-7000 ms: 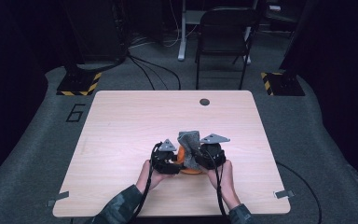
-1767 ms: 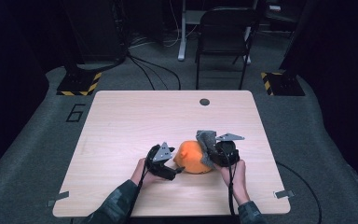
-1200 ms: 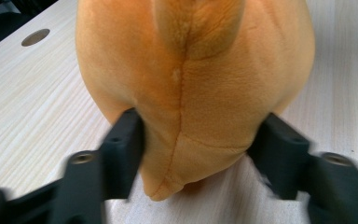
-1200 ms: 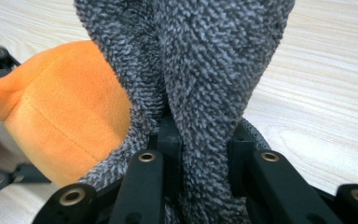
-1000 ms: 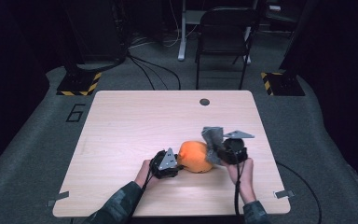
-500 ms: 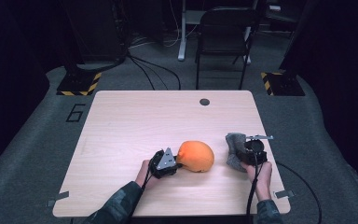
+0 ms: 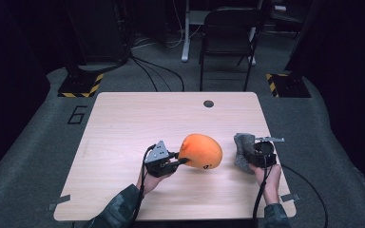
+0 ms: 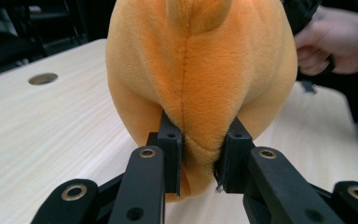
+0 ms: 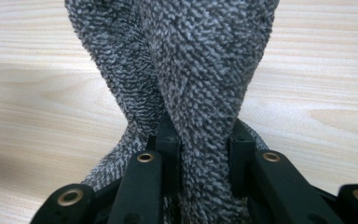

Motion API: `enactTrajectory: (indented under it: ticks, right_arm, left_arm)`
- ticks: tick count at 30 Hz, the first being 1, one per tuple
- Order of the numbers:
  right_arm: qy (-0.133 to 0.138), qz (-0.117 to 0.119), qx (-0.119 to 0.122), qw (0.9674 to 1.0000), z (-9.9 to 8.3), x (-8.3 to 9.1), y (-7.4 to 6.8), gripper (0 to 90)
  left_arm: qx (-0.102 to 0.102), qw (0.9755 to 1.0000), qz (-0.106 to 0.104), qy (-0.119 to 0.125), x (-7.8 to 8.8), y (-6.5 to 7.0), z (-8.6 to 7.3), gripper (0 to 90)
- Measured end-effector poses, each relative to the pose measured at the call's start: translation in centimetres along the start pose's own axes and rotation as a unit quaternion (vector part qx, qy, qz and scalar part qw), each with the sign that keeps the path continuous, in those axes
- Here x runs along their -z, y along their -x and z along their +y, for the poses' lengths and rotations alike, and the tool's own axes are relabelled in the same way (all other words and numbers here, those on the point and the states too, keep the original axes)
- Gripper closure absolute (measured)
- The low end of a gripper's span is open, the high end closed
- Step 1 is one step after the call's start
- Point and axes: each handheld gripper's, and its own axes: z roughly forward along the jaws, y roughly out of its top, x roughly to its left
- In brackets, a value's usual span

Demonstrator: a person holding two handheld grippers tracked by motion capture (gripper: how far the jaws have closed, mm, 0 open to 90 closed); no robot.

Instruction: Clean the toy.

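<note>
A small round hole (image 7: 208,103) is seen near the far edge of the table (image 7: 123,123), well apart from both hands. Nothing is seen btwn the hands & the things held. A black chair (image 7: 228,42) is seen past the far edge, w/ cables on the grey floor & two yellow-black striped blocks (image 7: 81,84) by the far corners.

The orange soft toy (image 7: 200,151) is found near the middle of the table, closer to the near edge. It is pinched at its left end by the left gripper (image 8: 199,161); a fold of orange fur is squeezed btwn the jaws, which have just been closing on it. The grey cloth (image 7: 243,149) is kept near the right edge, bunched up, & is clenched by the right gripper (image 9: 200,154), jaws tight on it. Toy & cloth are kept apart.

The table top is made of pale wood. The room around is dark.
</note>
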Motion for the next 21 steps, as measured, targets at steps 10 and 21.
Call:
enactTrajectory:
  ticks: [10, 21]
  right_arm:
    - [-0.001, -0.001, -0.002, 1.0, 0.0, 0.1, -0.1, 72.6]
    - [0.017, 0.026, 0.008, 0.9995, 0.7, 1.1, -1.2, 72.5]
  left_arm:
    - [0.062, 0.9978, 0.009, -0.024, -1.2, -0.4, -1.4, 74.1]
    - [0.062, 0.9954, 0.018, -0.071, -2.8, -1.0, -3.4, 73.7]
